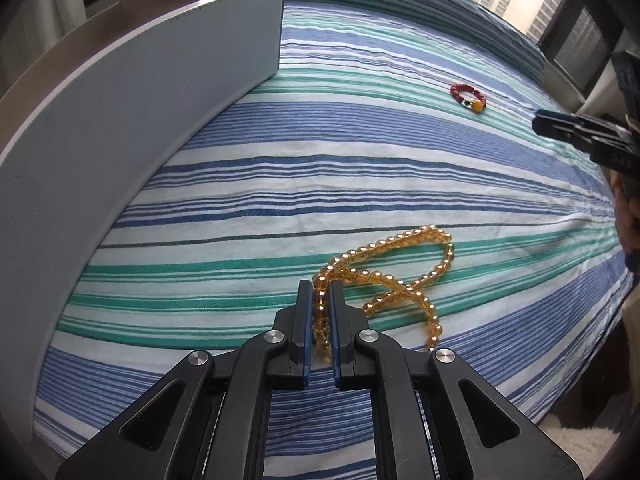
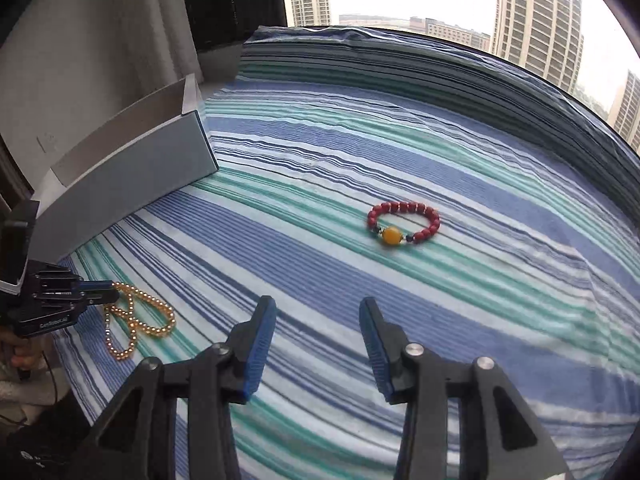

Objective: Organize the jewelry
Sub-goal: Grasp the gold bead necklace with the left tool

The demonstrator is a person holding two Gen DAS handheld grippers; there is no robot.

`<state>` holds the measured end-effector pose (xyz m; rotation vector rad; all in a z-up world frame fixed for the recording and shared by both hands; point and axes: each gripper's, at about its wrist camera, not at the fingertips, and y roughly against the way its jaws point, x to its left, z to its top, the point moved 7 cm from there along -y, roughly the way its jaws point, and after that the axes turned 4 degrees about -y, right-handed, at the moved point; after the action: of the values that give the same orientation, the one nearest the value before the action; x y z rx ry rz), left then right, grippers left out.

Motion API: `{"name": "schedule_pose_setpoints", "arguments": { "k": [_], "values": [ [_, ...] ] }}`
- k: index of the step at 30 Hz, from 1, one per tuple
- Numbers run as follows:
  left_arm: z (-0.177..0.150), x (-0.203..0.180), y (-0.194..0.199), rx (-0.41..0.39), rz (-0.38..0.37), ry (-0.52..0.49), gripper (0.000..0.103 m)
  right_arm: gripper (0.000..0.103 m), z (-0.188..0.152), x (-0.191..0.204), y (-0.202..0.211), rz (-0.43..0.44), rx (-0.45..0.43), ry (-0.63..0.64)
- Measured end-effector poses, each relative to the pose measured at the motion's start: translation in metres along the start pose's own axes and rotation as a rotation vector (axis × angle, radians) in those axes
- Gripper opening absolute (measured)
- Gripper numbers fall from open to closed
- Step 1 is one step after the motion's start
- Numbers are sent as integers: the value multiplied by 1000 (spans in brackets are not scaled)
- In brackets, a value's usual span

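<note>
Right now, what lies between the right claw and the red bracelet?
Nothing but bare striped bedsheet; the right wrist view shows the open right claw short of the red bracelet.

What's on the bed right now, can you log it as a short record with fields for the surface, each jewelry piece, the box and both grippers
surface: striped bedsheet, blue, green and white
amber bead necklace: lying in loops, one strand pinched in the left gripper
red bead bracelet: flat on the sheet, one large yellow bead, untouched
grey box: open-topped, at the sheet's left edge in the right wrist view; contents hidden
right gripper: open, nothing between its fingers, short of the bracelet
</note>
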<state>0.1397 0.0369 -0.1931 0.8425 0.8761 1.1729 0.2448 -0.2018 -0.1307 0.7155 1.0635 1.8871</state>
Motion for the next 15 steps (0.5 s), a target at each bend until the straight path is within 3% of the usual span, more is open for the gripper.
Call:
{"name": "schedule_pose_setpoints", "arguments": {
  "k": [3,7,13,15],
  "values": [
    [-3,1,-2,7,-1,13,6,44,32,-10,-38,10,1,127],
    [-7,2,0,6,-1,18,6,44,52,-40,-86,-12,80,97],
    [-10,4,3,0,-18,29,6,46,27,-39,-100,39,238,75],
    [-10,6,3,-1,-24,36,6,46,14,-21,-86,122,280,26]
  ]
}}
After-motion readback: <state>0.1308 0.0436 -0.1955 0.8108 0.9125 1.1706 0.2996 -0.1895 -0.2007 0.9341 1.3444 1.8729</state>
